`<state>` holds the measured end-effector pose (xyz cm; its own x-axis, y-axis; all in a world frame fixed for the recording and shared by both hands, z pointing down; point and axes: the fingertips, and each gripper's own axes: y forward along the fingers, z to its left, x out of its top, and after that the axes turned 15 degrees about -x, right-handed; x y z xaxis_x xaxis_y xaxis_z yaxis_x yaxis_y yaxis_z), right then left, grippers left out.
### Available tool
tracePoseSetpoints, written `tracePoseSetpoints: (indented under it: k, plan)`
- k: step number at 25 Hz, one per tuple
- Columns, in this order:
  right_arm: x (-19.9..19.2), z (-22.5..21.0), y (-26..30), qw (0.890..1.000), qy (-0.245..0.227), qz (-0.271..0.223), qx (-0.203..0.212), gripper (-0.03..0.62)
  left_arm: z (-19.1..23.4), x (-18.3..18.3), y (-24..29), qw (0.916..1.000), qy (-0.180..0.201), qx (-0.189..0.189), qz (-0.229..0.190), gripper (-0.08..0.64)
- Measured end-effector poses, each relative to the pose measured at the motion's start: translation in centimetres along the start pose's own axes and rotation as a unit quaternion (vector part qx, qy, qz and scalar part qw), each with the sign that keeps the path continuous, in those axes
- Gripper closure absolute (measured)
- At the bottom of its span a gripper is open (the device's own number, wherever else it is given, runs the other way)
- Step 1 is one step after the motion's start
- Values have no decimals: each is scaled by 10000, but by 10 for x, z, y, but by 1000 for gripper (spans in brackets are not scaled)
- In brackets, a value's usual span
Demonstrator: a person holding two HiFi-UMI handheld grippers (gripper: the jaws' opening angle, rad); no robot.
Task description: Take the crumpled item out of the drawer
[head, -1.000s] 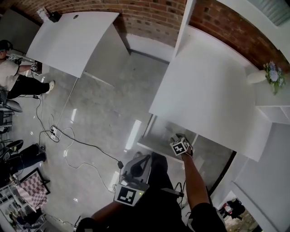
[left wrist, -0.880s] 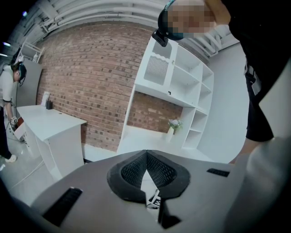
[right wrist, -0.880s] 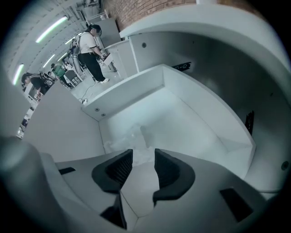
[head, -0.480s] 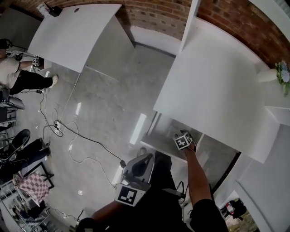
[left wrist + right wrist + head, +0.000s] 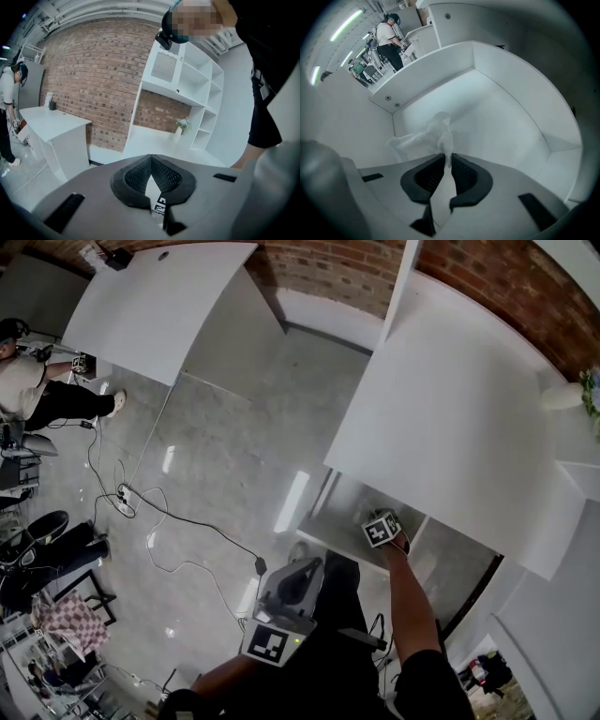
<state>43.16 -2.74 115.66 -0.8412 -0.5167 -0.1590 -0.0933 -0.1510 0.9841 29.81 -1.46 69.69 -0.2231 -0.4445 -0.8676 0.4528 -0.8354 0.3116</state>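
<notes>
The crumpled item (image 5: 423, 137) is a thin white wad lying on the floor of the open white drawer (image 5: 506, 126). My right gripper (image 5: 446, 158) reaches down into that drawer, its jaws closing with a fold of the wad pinched between the black pads. In the head view only its marker cube shows, so the right gripper (image 5: 380, 529) sits over the drawer (image 5: 328, 521) under the white desk, and the wad is hidden. My left gripper (image 5: 292, 585) hangs lower left of the drawer, near my body. The left gripper (image 5: 151, 158) has its pads together with nothing between them.
The white desk top (image 5: 441, 418) overhangs the drawer. A second white desk (image 5: 159, 306) stands at the far left before a brick wall. Cables (image 5: 159, 531) trail over the grey floor. A person (image 5: 28, 390) stands at the left edge. White shelves (image 5: 201, 93) rise on the right.
The head view has drifted slightly, so the desk and drawer sit a little further right. My right gripper stays down in the drawer and the left one has hardly moved.
</notes>
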Motion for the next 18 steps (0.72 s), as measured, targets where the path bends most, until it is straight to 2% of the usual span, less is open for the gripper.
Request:
tracePoseSetpoints:
  k: [7, 18]
  plan:
    - [-2, 2, -13, 9998, 64, 102, -126, 554, -1, 7, -17, 9999, 44, -25, -95, 537]
    - [30, -14, -100, 9932, 81, -474, -1056, 555, -16, 37, -87, 9974, 254, -255, -628, 537]
